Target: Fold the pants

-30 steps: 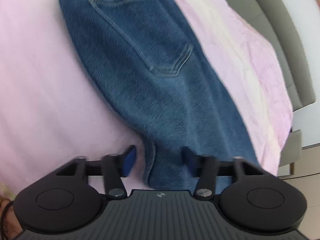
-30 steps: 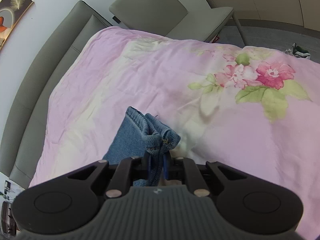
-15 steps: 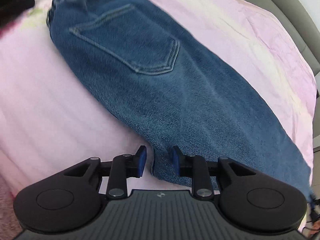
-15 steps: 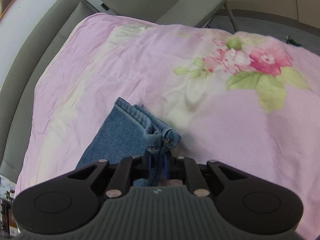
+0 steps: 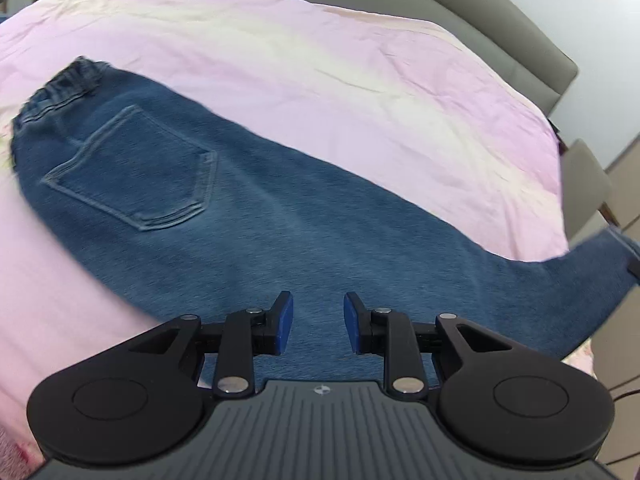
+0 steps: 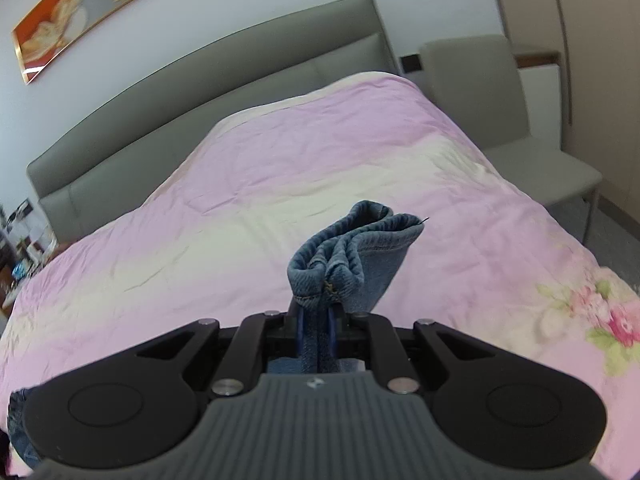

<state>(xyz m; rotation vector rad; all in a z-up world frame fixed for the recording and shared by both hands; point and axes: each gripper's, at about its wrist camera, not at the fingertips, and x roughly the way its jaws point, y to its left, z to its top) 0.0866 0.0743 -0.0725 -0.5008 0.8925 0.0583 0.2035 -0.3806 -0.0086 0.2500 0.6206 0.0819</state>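
Blue denim pants lie folded lengthwise on a pink bedspread, back pocket up and waistband at the far left. My left gripper is open and empty, with its blue pads just above the leg fabric. My right gripper is shut on the pants' leg cuffs and holds them lifted above the bed. In the left wrist view the leg end curves up off the bed at the right.
A grey headboard runs along the back of the bed. A grey chair stands beside the bed at the right. A floral print marks the bedspread's right side. A framed picture hangs on the wall.
My right gripper has lifted and swung the cuffs so it now faces the headboard. My left gripper has opened wider and moved from the pants' edge to over the leg.
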